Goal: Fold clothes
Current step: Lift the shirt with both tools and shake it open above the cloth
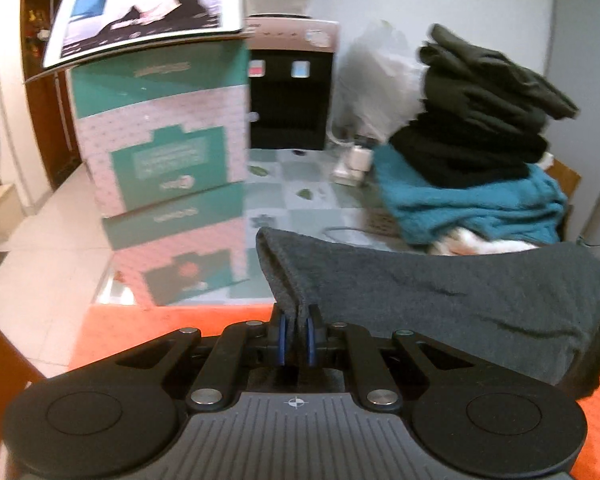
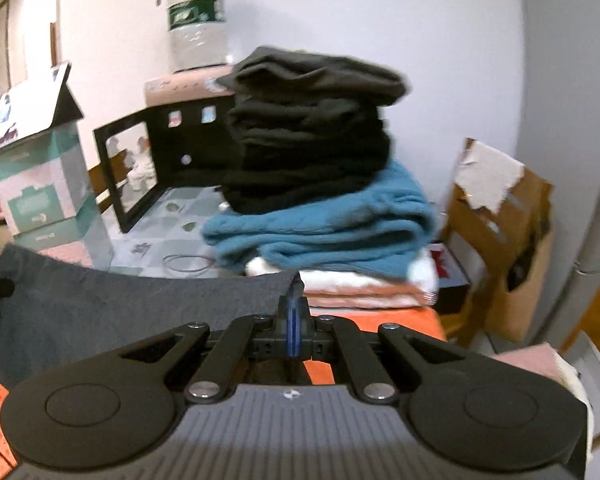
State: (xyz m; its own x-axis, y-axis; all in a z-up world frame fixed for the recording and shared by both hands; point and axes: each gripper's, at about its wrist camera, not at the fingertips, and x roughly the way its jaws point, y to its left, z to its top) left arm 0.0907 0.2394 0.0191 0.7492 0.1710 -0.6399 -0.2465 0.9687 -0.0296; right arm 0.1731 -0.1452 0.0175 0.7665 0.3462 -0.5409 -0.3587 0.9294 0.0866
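Observation:
A dark grey garment [image 1: 440, 296] hangs stretched between both grippers above an orange cloth [image 1: 172, 332] on the table. My left gripper [image 1: 295, 330] is shut on the garment's left corner, fabric bunched between the blue pads. In the right wrist view the same grey garment [image 2: 112, 312] spreads to the left, and my right gripper [image 2: 293, 330] is shut on its right corner, a tip of cloth poking up above the fingers. Behind stands a stack of folded clothes [image 2: 316, 184]: dark items over a teal sweater [image 1: 472, 204], with white and pink pieces below.
A teal and pink box [image 1: 160, 132] with a tablet [image 1: 144, 12] on top stands at the left. A water dispenser [image 1: 290, 88] is behind, its door [image 2: 120, 168] open in the right wrist view. A cardboard box [image 2: 512, 240] sits on a chair at the right.

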